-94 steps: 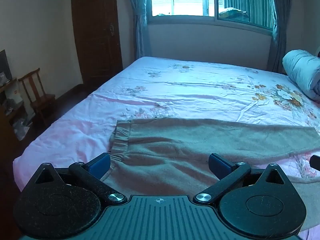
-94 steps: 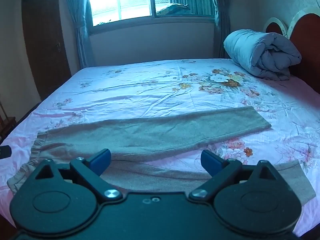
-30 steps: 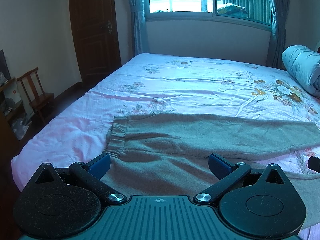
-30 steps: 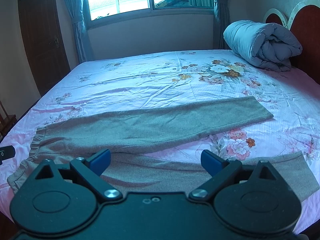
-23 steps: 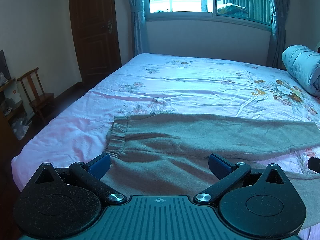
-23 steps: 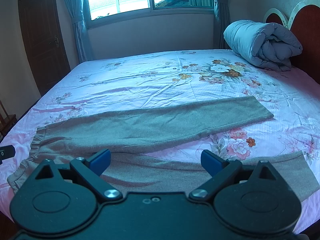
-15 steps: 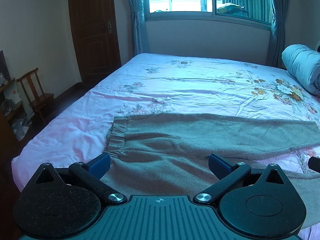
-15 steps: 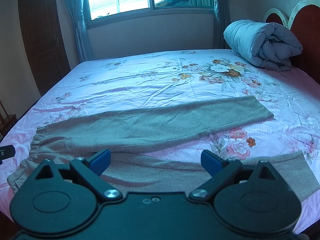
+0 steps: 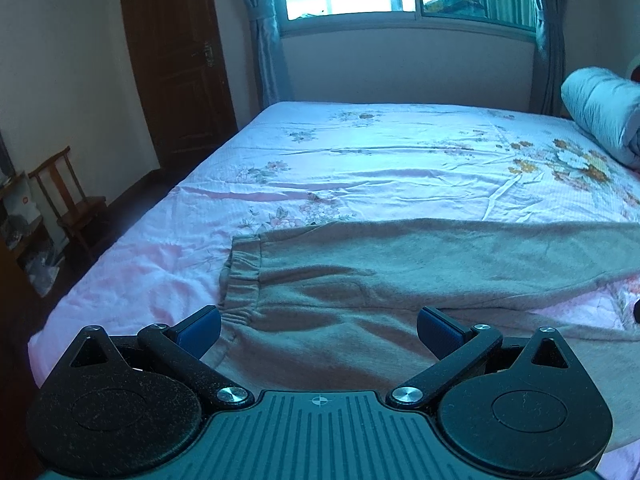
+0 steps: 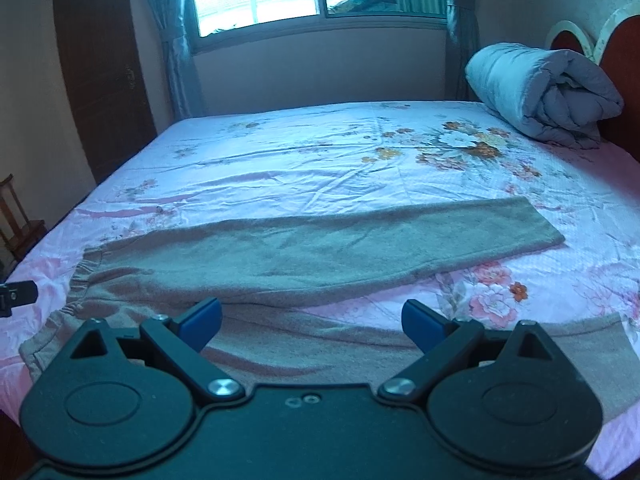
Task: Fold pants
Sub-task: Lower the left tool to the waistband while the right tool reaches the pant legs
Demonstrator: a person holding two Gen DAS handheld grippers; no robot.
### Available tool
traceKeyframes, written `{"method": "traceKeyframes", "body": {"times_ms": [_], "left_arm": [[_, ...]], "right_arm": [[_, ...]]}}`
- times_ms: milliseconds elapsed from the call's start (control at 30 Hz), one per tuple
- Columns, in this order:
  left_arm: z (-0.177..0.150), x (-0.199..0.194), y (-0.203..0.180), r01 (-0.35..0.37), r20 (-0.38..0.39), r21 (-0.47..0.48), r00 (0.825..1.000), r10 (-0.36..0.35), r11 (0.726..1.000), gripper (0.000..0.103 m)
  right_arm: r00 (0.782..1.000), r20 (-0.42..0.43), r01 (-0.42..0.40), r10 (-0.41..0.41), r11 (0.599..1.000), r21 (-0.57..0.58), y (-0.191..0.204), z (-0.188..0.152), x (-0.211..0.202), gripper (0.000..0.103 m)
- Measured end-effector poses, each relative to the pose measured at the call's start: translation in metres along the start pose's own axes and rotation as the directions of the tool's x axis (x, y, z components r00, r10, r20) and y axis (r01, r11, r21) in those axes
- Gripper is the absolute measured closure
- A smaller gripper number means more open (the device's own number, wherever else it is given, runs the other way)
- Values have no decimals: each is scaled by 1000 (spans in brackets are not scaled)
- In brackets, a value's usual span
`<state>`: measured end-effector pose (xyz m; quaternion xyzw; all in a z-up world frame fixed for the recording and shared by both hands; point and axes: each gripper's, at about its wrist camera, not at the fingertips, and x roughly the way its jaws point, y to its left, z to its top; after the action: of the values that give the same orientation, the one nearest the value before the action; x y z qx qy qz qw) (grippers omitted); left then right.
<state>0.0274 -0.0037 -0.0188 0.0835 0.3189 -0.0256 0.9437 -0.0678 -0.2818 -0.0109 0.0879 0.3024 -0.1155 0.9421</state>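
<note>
Grey-brown pants (image 10: 320, 252) lay flat across the near side of the floral bed sheet (image 9: 400, 168), elastic waistband on the left, legs running off right. Left gripper (image 9: 318, 330) hovered over the waist end with jaws spread wide, gripping nothing; the far leg's cuff was cut off at that frame's edge. Right gripper (image 10: 310, 320) was also wide apart and empty, its body hiding part of the near leg. Rolled duvet (image 10: 540, 92) sat far right.

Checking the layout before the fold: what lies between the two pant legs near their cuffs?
Bare floral bedsheet; the right wrist view shows the pants legs splayed apart there.
</note>
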Motion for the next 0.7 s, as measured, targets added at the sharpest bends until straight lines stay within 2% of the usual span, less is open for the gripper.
{"method": "traceKeyframes", "body": {"times_ms": [333, 433, 600, 700], "left_arm": [[16, 40, 32, 44, -52, 10, 998, -44, 999, 0], [22, 55, 40, 59, -60, 41, 997, -56, 997, 0], [37, 89, 56, 92, -83, 92, 993, -85, 991, 0], [48, 114, 67, 102, -104, 118, 991, -90, 988, 0]], "right_arm": [[998, -13, -65, 64, 996, -69, 2, 7, 19, 12], [995, -16, -103, 102, 989, -102, 4, 11, 26, 12], [990, -30, -144, 141, 970, -197, 14, 25, 43, 12], [985, -52, -173, 165, 942, -288, 25, 35, 58, 12]]}}
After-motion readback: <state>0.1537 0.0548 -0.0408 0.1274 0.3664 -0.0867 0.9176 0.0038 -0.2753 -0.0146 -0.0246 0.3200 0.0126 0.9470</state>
